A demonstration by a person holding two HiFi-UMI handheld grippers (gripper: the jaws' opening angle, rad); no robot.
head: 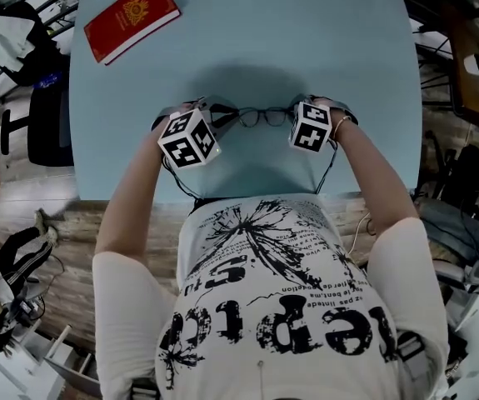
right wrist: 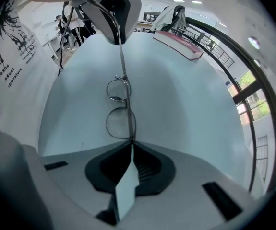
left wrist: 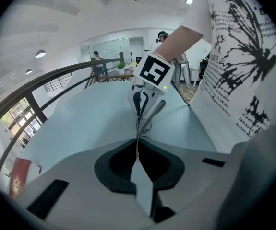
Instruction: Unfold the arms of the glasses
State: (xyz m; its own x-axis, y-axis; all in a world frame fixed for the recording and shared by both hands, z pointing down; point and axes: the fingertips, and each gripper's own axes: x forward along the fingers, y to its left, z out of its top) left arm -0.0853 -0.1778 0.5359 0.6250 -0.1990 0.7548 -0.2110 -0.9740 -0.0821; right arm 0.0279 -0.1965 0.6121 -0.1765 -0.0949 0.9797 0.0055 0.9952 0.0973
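Thin wire-rimmed glasses (head: 264, 117) hang just above the light blue table (head: 247, 32), stretched between my two grippers. In the right gripper view both round lenses (right wrist: 118, 107) show in a line. My right gripper (right wrist: 130, 145) is shut on the near end of the frame. From the far end one thin arm (right wrist: 120, 56) runs straight on into my left gripper (right wrist: 116, 37), which is shut on it. The left gripper view shows that arm pinched in the left gripper (left wrist: 138, 150), with the right gripper (left wrist: 145, 121) just beyond. In the head view the left gripper (head: 218, 115) and right gripper (head: 296, 115) flank the glasses.
A red book (head: 131, 17) lies at the table's far left corner. The person's torso (head: 272, 307) stands against the near table edge. A dark chair (head: 47, 123) stands off the table's left side, and equipment clutters the floor at both sides.
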